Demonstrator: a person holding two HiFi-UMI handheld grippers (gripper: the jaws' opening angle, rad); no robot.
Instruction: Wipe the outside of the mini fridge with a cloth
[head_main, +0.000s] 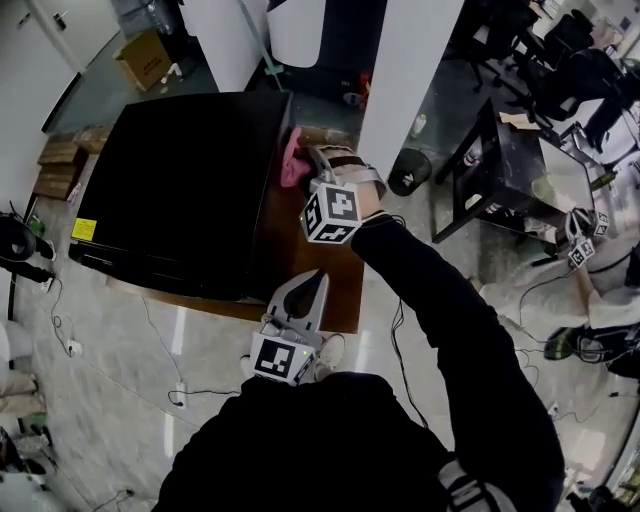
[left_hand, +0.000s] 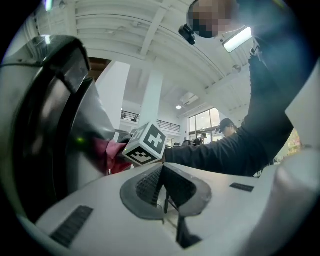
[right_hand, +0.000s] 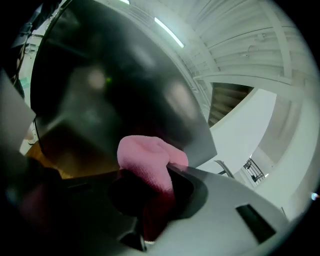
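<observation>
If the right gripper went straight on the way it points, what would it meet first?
Most likely the dark side of the mini fridge. The right gripper is shut on the pink cloth, which leads and looks at or very near that side; contact is unclear.

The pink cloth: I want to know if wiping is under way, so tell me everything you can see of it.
The pink cloth looks like soft, nubby terry, bunched into a rounded wad. The right gripper has its tongs shut on its lower part, so the wad bulges out past them. It sits at the glossy black side wall of the mini fridge and seems to touch it.
</observation>
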